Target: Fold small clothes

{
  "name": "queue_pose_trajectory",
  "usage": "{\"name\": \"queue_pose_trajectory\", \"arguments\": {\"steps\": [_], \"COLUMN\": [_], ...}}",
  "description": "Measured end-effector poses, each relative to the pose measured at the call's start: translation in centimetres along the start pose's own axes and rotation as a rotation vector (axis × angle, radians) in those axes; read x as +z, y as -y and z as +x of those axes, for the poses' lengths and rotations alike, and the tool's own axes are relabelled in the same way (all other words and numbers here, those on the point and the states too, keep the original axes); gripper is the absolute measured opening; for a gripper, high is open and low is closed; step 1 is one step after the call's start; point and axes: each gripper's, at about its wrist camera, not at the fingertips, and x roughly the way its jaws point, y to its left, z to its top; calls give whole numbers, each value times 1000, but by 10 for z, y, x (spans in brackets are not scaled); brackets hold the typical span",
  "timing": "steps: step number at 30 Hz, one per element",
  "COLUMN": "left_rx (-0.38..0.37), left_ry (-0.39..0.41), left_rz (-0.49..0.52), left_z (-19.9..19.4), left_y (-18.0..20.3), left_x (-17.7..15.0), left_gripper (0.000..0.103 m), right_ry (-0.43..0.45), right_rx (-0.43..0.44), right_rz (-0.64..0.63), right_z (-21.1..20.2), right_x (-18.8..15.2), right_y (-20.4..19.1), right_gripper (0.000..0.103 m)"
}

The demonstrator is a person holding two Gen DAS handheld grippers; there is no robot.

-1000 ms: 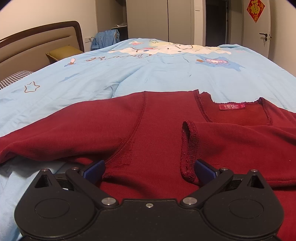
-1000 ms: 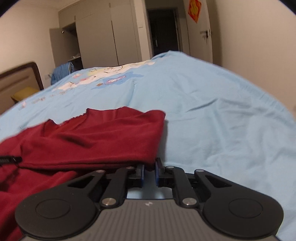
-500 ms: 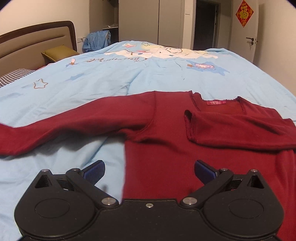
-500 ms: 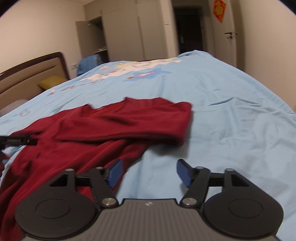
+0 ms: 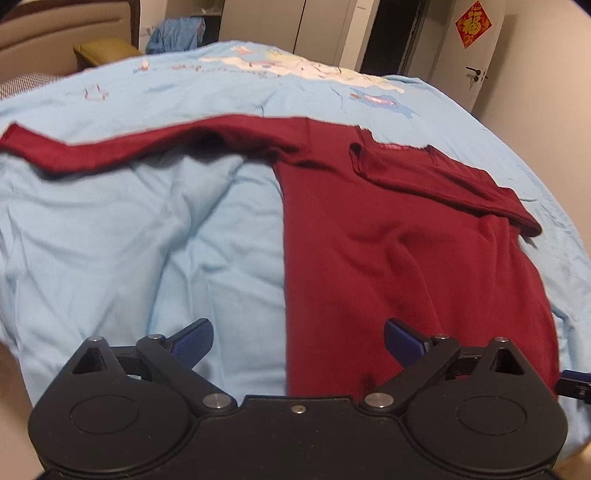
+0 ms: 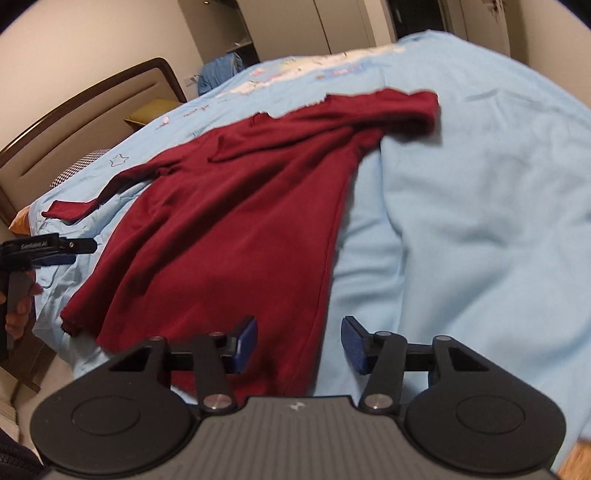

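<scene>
A dark red long-sleeved top [image 5: 388, 240] lies flat on the light blue bedspread [image 5: 129, 240]. Its left sleeve [image 5: 110, 144] stretches out to the left. Its right sleeve [image 5: 443, 181] is folded across the chest. The top also shows in the right wrist view [image 6: 236, 229]. My left gripper [image 5: 297, 339] is open and empty, hovering above the hem's left corner. My right gripper [image 6: 299, 341] is open and empty, above the hem's right side. The left gripper also shows at the left edge of the right wrist view [image 6: 55, 251].
The bed's headboard [image 6: 74, 122] is at the left, with a yellow pillow [image 5: 107, 51] and a checked pillow [image 5: 26, 83]. Wardrobes [image 5: 314, 29] and a door with a red decoration [image 5: 472, 24] stand behind the bed. The bed's near edge lies just under both grippers.
Both grippers have drawn back from the collar area to the hem end. The right gripper opened and let go of the right sleeve, which now lies folded across the chest.
</scene>
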Motion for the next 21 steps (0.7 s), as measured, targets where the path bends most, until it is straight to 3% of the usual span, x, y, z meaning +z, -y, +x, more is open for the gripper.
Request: {"name": "queue_pose_trajectory", "arguments": {"steps": [5, 9, 12, 14, 15, 21], "left_rx": [-30, -35, -44, -49, -55, -23], "left_ry": [-56, -72, -79, -88, -87, -43], "left_rz": [-61, -111, -137, -139, -144, -125], "left_z": [-2, -4, -5, -5, -6, -28], "left_y": [-3, -7, -9, -9, -9, -1], "left_x": [-24, -32, -34, -34, -34, -27], "left_gripper": [82, 63, 45, 15, 8, 3], "right_ry": [-18, -20, -28, -26, -18, 42], "right_rx": [5, 1, -8, -20, -22, -50], "right_rz": [49, 66, 75, 83, 81, 26], "right_z": [2, 6, 9, 9, 7, -21], "right_x": [-11, -14, -18, -21, -22, -19], "right_y": [1, -1, -2, -3, -3, -11], "right_gripper": [52, 36, 19, 11, 6, 5]}}
